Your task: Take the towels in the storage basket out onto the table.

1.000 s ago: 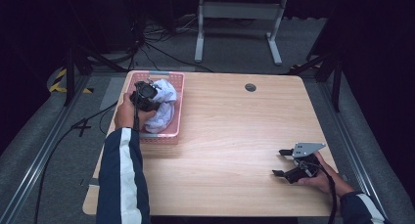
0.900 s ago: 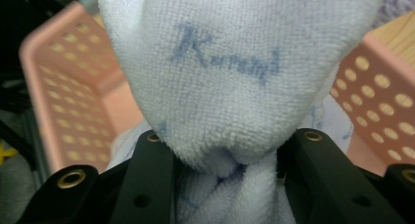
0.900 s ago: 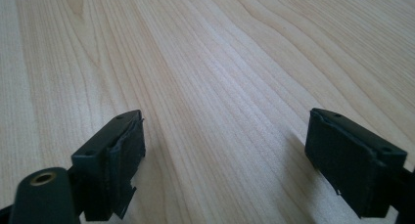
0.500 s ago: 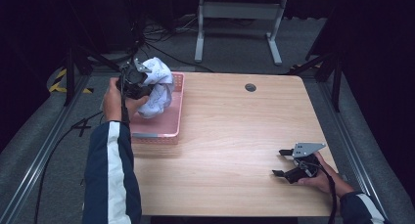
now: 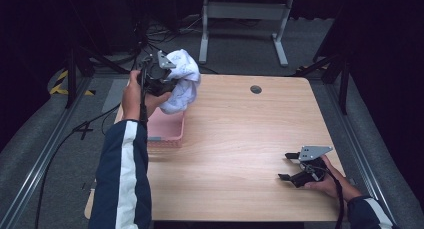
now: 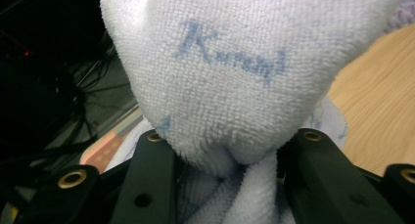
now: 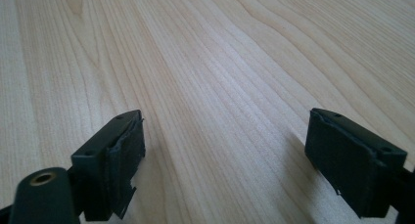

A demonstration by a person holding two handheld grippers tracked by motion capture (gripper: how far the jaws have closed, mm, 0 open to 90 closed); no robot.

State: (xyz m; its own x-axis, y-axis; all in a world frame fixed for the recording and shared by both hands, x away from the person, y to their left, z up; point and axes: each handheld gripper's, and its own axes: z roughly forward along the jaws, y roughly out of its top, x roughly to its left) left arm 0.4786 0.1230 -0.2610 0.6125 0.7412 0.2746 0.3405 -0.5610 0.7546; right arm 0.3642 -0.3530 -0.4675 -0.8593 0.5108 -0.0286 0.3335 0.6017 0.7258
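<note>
The left gripper (image 5: 159,78) grips the white towel (image 5: 181,86), lifted over the pink basket (image 5: 167,131) at the table's (image 5: 240,139) far-left edge. The right gripper (image 5: 289,166) rests agape near the right edge, bare wood between.

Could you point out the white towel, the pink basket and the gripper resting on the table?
towel (image 5: 182,86), high view, its bunched middle.
basket (image 5: 167,131), high view, its near wall.
right gripper (image 5: 286,166), high view, between its jaw tips.
</note>
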